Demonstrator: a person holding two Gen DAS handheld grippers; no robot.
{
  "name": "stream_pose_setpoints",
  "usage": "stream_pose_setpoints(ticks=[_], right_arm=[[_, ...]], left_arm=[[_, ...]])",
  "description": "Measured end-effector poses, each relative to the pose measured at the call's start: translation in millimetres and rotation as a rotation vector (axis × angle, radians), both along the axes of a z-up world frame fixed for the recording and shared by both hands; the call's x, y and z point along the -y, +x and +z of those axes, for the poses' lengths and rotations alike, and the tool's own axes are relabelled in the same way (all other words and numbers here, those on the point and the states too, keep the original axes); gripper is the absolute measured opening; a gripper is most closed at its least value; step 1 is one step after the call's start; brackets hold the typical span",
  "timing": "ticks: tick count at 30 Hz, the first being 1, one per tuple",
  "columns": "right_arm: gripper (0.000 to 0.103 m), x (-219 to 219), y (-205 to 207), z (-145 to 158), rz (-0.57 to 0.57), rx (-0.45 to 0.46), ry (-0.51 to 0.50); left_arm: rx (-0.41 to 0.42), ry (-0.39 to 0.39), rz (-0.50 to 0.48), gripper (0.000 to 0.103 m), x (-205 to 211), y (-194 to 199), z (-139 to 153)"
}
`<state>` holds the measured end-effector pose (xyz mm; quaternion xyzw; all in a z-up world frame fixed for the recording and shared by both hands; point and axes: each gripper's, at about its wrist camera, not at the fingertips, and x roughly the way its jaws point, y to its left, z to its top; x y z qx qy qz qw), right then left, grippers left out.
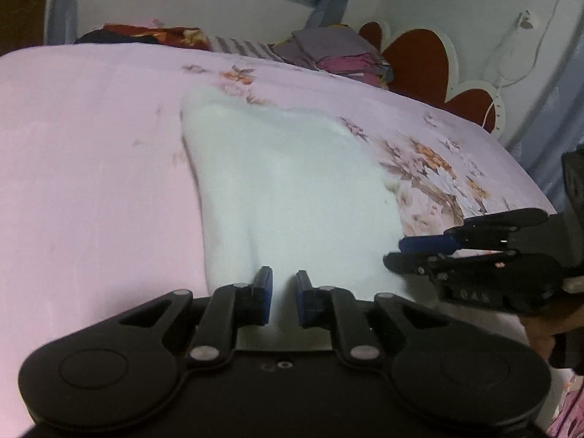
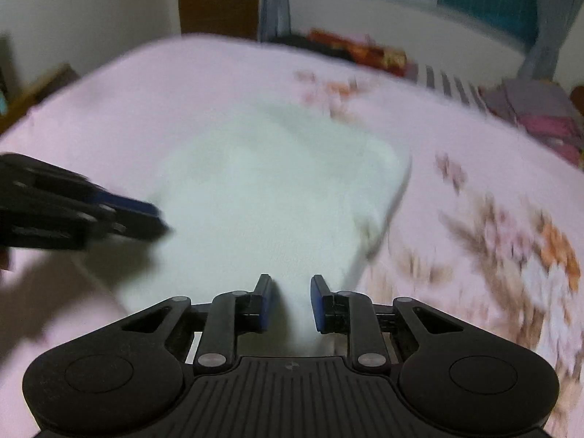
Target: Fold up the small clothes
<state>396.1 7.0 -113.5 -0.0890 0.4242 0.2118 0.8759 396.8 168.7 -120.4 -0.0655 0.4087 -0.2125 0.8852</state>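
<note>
A white fluffy garment (image 1: 284,182) lies spread on the pink floral bed sheet (image 1: 91,146). Its near edge is lifted by both grippers. My left gripper (image 1: 284,281) is shut on a pinch of the white cloth, which runs up between its blue pads. The right gripper (image 1: 401,252) comes in from the right and grips the same edge. In the right wrist view, my right gripper (image 2: 290,284) holds a fold of the garment (image 2: 273,189) between its pads. The left gripper (image 2: 160,219) reaches in from the left, blurred.
A pile of folded clothes (image 1: 339,51) and a red patterned cloth (image 1: 157,34) lie at the bed's far side. A headboard with red heart shapes (image 1: 419,58) stands at the right. Pink sheet (image 2: 146,91) stretches to the left of the garment.
</note>
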Motion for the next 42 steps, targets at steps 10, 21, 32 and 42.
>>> stream_pose_setpoints(ticks=[10, 21, 32, 42], right_arm=[[0.022, 25, -30, -9, -0.07, -0.008, 0.101], [0.022, 69, -115, 64, -0.115, 0.119, 0.208], [0.103, 90, -198, 106, -0.206, 0.195, 0.239], [0.103, 95, -281, 127, -0.293, 0.24, 0.221]], left_arm=[[0.025, 0.071, 0.103, 0.012, 16, -36, 11], [0.12, 0.136, 0.116, 0.023, 44, -114, 58], [0.248, 0.214, 0.227, 0.103, 70, -205, 103], [0.337, 0.141, 0.27, 0.103, 80, -281, 130]])
